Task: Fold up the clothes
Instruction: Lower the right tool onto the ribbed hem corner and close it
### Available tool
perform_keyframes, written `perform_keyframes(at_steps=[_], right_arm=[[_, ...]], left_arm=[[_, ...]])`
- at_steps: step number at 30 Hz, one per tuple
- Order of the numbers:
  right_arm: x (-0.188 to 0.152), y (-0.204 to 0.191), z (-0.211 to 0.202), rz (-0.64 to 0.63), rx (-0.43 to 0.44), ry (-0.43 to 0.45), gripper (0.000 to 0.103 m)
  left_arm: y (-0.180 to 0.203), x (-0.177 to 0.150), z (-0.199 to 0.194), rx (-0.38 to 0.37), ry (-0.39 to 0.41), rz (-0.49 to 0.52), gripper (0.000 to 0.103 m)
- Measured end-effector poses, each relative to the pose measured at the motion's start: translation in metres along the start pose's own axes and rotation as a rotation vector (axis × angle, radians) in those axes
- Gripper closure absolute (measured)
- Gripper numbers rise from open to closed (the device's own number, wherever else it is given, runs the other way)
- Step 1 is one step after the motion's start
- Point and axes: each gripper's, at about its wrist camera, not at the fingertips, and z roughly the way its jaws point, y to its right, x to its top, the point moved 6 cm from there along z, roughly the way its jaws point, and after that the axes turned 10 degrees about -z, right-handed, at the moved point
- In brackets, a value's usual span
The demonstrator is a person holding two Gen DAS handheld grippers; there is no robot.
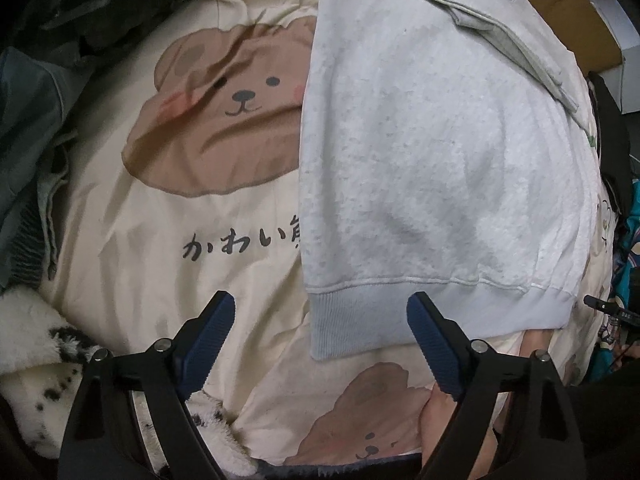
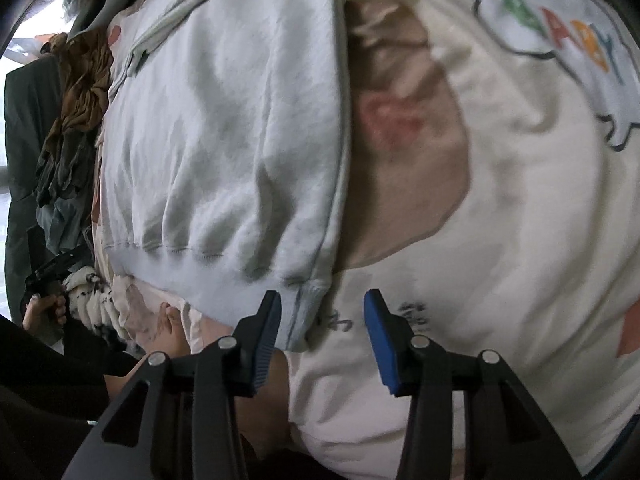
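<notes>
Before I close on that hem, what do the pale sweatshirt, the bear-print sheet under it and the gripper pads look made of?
Sweatshirt: looks like cotton fleece knit, matte and pilled, with a ribbed hem band. Bear-print sheet: thin smooth woven fabric, probably cotton or polyester, creasing in fine folds. Pads: blue, ridged, likely rubber or soft plastic, on black rigid plastic fingers.

Both wrist views look closely down on the sweatshirt hem.

Pale sweatshirt covering the right part of the bear print and the end of the printed lettering, right wrist view motion-blurred, dark clothes pile cut off at the frame edge
</notes>
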Motion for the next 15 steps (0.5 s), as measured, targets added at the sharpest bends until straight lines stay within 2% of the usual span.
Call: perform_keyframes(at_steps=[5, 6, 8, 15], right_arm=[[-0.002, -0.01, 0.018, -0.003, 0.019, -0.032, 0.061], [-0.003, -0.011, 0.022, 0.001, 0.022, -0.036, 0.061], [-0.004, -0.011, 0.029, 0.01, 0.028, -0.046, 0.061], [-0.006, -0.011, 0.05, 0.063, 0.051, -0.067, 0.061]], left_arm=[[-0.01, -0.006, 0.013, -0.024, -0.014, -0.045, 0.016], [-0.012, -0.007, 0.016, -0.027, -0.02, -0.049, 0.024], [-0.014, -0.01, 0.021, -0.035, -0.033, -0.058, 0.031], [-0.02, -0.017, 0.025, -0.08, -0.038, -0.07, 0.031]])
